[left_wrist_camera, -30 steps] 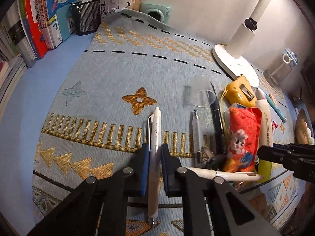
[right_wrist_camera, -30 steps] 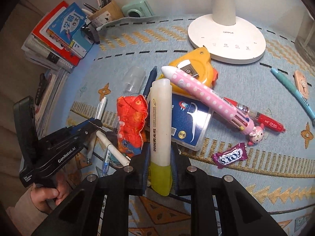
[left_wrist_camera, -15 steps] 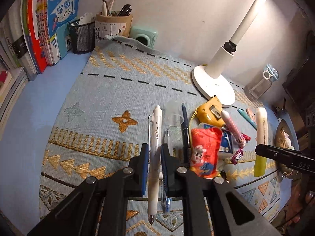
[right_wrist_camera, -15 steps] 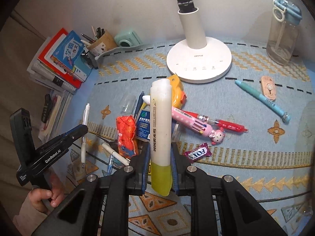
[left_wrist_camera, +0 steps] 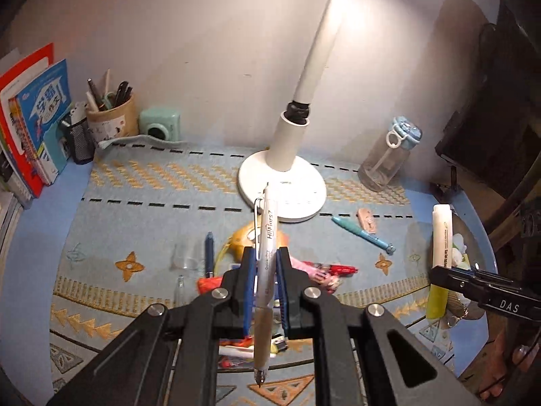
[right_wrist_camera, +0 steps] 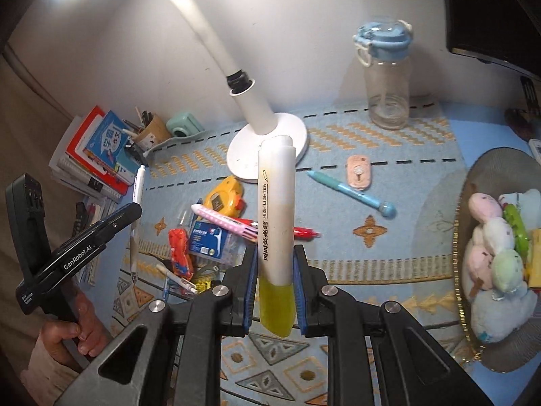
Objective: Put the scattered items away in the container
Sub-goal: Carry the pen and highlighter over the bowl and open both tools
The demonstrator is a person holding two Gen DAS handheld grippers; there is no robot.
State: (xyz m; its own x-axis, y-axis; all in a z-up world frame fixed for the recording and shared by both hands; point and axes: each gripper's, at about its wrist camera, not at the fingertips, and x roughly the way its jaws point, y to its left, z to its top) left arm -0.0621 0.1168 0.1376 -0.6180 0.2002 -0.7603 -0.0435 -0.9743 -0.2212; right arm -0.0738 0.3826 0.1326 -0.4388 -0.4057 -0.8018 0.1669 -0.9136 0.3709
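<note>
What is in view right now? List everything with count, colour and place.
white pen: 1, white, in left gripper
highlighter: 1, white and yellow, in right gripper
basket: 1, dark, right edge, holds plush toys
teal pen: 1, on cloth near lamp
pink pen: 1, in pile
tape measure: 1, yellow
red pouch: 1
lamp: 1, white
bottle: 1, clear, blue lid
books: several, far left
left gripper: shut
right gripper: shut
</note>
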